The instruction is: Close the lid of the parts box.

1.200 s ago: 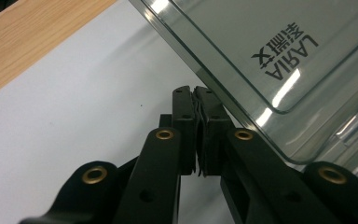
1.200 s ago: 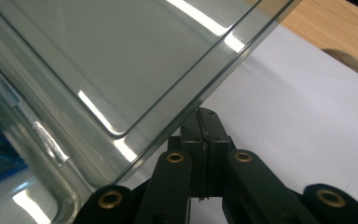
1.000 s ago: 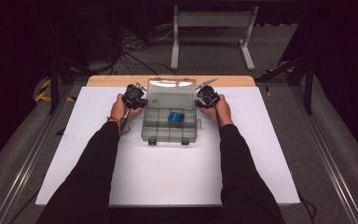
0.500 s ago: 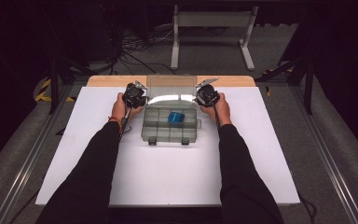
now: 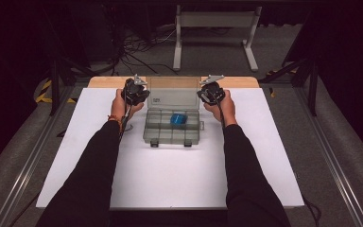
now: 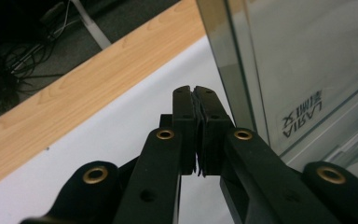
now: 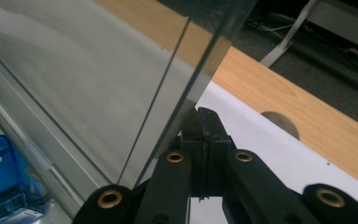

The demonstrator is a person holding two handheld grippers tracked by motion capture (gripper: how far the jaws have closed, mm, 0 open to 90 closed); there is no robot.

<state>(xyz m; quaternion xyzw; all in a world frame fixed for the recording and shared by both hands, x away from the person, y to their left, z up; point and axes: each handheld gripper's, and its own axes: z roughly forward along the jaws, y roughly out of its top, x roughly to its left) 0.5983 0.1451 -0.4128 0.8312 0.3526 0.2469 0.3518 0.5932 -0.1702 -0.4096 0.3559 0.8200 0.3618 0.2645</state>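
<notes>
A clear plastic compartment box [image 5: 163, 135] sits on the white table top [image 5: 170, 184], and its lid [image 5: 172, 94] stands raised at the back. A small blue item [image 5: 178, 119] lies in one compartment, and the right gripper view shows the blue item [image 7: 0, 172] too. My left gripper [image 5: 142, 93] is at the lid's left edge, shut and holding nothing. My right gripper [image 5: 206, 93] is at the lid's right edge, also shut. The left gripper [image 6: 195, 93] lies beside the lid [image 6: 298, 60]. The right gripper [image 7: 200, 114] has its tip against the lid [image 7: 98, 70].
A strip of bare wood [image 5: 231, 81] runs along the table's far edge. Beyond it stand a white frame [image 5: 215, 28] and cables on the dark floor. Two dark latches [image 5: 153, 143] stick out of the box's front. The person's black sleeves reach in from below.
Both hands have risen a little at the sides of the box. The lid now stands more upright than before.
</notes>
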